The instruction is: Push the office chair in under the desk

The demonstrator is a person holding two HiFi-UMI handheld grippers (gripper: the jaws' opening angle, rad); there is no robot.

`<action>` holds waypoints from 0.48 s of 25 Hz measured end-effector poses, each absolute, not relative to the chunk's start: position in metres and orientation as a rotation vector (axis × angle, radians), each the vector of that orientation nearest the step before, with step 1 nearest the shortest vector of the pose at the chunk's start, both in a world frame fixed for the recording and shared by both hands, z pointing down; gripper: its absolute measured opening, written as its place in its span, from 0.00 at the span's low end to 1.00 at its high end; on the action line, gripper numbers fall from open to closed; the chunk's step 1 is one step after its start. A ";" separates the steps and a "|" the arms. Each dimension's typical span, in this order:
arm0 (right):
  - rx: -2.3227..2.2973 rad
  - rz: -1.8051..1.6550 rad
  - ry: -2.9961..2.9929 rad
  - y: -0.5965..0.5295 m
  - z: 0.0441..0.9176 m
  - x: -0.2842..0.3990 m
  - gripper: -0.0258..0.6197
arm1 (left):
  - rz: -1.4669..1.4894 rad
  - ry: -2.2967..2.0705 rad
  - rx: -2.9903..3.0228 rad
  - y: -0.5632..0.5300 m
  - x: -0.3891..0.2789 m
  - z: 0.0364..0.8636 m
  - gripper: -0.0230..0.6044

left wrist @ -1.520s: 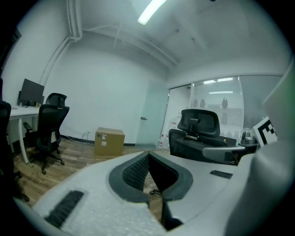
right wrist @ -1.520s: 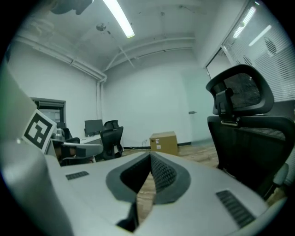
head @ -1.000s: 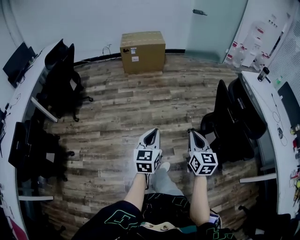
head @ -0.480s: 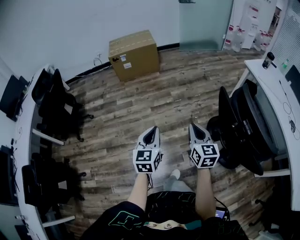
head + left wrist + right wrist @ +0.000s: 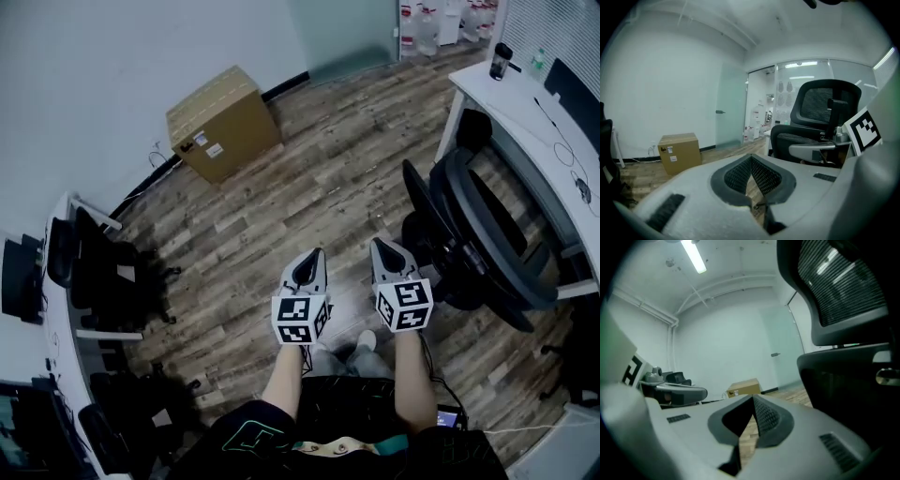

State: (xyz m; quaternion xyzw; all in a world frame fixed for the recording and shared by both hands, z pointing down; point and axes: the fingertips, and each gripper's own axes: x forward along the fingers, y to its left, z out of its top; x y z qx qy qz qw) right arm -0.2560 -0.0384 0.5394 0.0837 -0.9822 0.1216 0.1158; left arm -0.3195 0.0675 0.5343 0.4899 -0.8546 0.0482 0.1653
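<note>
A plank floor [image 5: 309, 178] stretches between white walls, with a white desk [image 5: 525, 112] along the right. The black chair [image 5: 478, 234] stands out from the desk on the floor, its backrest turned toward the person and its seat toward the desk edge. A cardboard box [image 5: 220, 122] sits by the far wall. Both bare forearms reach forward side by side, tilted slightly down. The left gripper [image 5: 312, 253] and right gripper [image 5: 380, 246] are each clenched on nothing, the right one near the backrest but not touching it.
</note>
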 end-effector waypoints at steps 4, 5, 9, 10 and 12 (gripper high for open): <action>0.376 0.351 -2.860 -0.056 0.547 -0.239 0.05 | 0.182 -2.338 1.542 0.029 -0.307 0.540 0.05; 0.411 0.337 -2.848 -0.060 0.551 -0.234 0.05 | 0.194 -2.308 1.580 0.020 -0.303 0.544 0.05; 0.597 0.346 -2.797 -0.085 0.565 -0.208 0.05 | 0.232 -2.172 1.747 -0.022 -0.284 0.554 0.05; 0.656 0.358 -2.783 -0.091 0.567 -0.200 0.05 | 0.239 -2.137 1.793 -0.031 -0.278 0.555 0.05; 0.769 0.376 -2.756 -0.099 0.568 -0.184 0.05 | 0.250 -2.069 1.879 -0.046 -0.269 0.556 0.05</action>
